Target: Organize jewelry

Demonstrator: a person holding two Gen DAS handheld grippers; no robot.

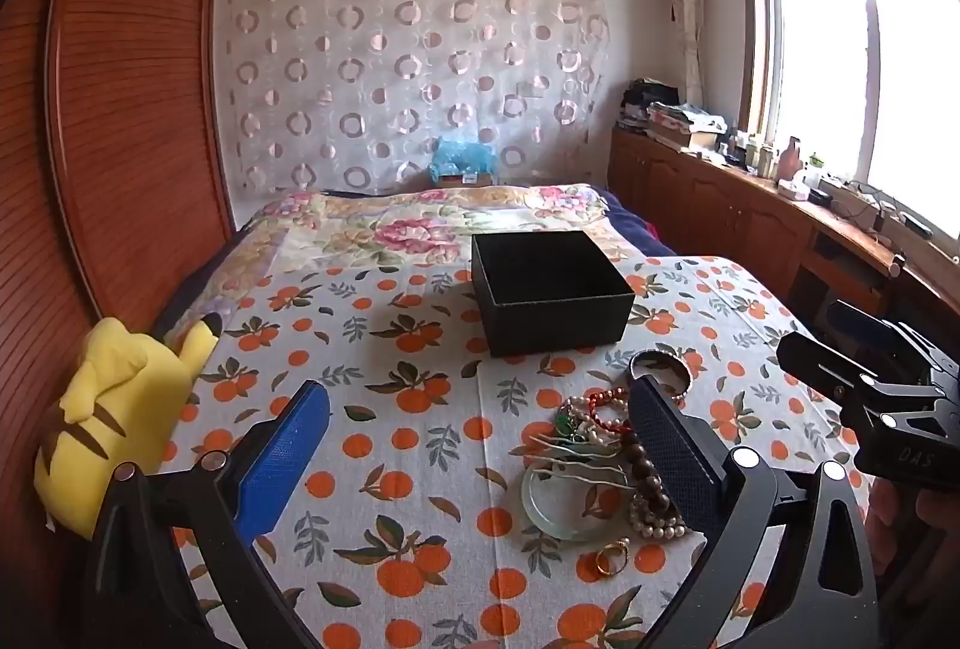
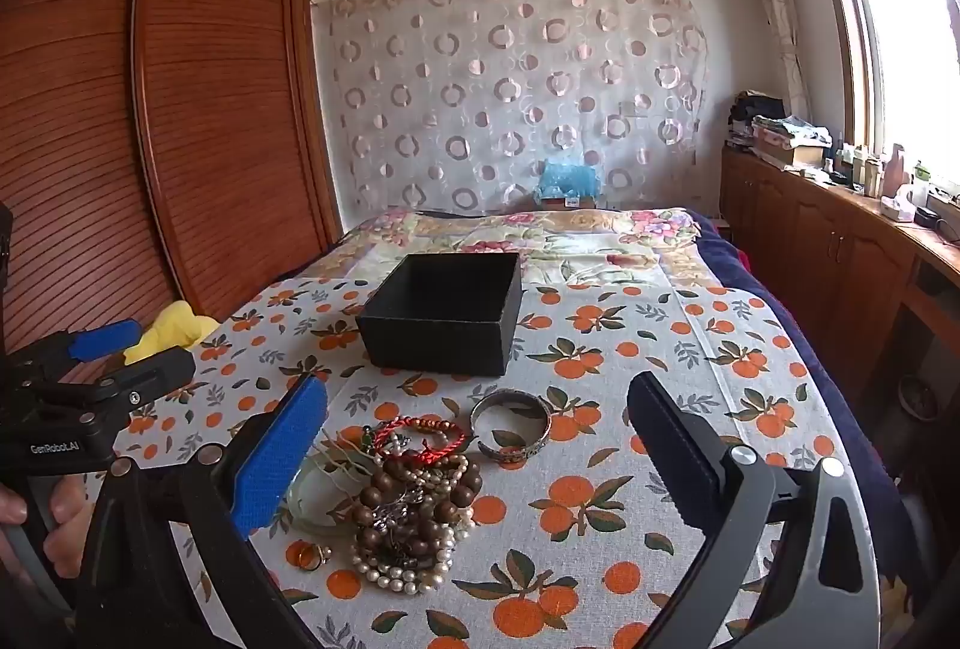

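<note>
The left hand-held gripper (image 1: 480, 445) is released, with its blue fingers (image 1: 282, 460) spread wide and nothing between the pads. It hovers above the orange-print cloth (image 1: 420, 529) that covers the near part of the bed (image 1: 420, 217). The right hand-held gripper (image 2: 477, 445) is released as well, fully wide, and it holds nothing.

The jewelry lies in a loose pile on the cloth, in front of the open black box (image 2: 444, 313). In the right wrist view the pile shows a brown wooden bead bracelet (image 2: 414, 499), a pearl string (image 2: 396, 574), a red cord bracelet (image 2: 420, 439) and a pale green jade bangle (image 1: 570, 499), partly under the other pieces. A gold ring (image 2: 309, 556) lies just beside the pile, on the near left side. A silver metal bangle (image 2: 510, 424) lies between the pile and the box, apart from both.

The box looks empty as far as its inside is visible. A yellow plush toy (image 1: 114, 421) sits at the left edge of the bed, against the wooden wardrobe (image 1: 120, 109).
</note>
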